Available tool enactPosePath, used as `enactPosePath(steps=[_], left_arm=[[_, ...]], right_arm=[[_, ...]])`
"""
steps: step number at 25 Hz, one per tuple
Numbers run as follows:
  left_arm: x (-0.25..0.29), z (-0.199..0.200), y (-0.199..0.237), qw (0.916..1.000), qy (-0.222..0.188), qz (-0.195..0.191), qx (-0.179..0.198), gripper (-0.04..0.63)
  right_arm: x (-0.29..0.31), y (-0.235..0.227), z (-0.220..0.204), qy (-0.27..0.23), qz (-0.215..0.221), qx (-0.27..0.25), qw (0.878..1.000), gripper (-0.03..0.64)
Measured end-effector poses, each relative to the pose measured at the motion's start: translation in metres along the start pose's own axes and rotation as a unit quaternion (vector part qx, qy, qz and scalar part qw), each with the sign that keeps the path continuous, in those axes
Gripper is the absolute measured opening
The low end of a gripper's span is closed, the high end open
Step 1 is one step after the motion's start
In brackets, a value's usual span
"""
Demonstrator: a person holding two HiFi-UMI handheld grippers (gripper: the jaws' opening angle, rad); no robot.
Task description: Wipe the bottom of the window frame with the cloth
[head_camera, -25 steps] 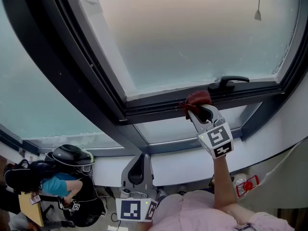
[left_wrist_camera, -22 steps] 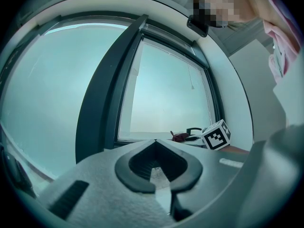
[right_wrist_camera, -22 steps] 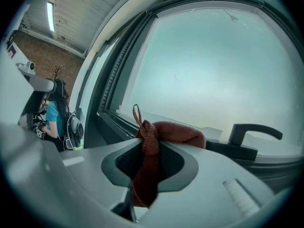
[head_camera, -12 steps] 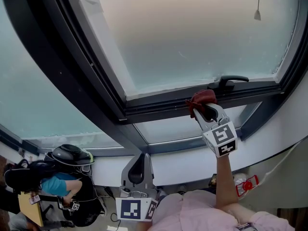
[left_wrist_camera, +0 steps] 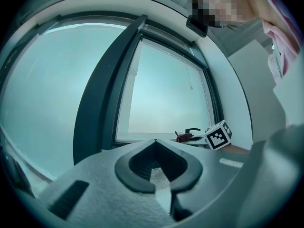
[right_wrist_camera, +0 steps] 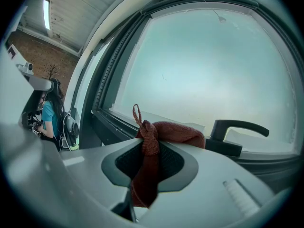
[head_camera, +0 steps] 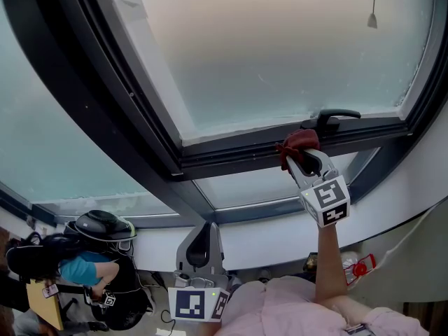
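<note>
Cloth (head_camera: 299, 140), clamped in right tool (head_camera: 299, 154), slid rightward along window frame (head_camera: 231, 157); left tool (left_wrist_camera: 159, 175) closed.

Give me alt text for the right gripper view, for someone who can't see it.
The right gripper is shut on a dark red cloth, at the bottom rail of a dark window frame, just left of a black handle. Pale frosted glass fills the view beyond.

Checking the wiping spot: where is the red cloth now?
Head view, right of centre: the red cloth is clamped in the right gripper, at the window frame's bottom rail, just left of the black handle.
</note>
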State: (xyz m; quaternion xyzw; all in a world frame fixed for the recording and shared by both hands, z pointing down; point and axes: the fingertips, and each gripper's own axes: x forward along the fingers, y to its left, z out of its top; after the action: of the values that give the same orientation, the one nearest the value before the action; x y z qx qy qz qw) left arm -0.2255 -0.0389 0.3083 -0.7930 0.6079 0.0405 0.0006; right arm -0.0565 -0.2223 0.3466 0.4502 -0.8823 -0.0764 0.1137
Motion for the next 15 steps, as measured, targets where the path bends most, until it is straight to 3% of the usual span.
enactPosePath(steps=[15], left_arm=[[0.001, -0.001, 0.001, 1.0, 0.0, 0.002, -0.003, -0.006]], right_arm=[[-0.014, -0.03, -0.01, 0.0, -0.031, 0.015, 0.999, 0.081]])
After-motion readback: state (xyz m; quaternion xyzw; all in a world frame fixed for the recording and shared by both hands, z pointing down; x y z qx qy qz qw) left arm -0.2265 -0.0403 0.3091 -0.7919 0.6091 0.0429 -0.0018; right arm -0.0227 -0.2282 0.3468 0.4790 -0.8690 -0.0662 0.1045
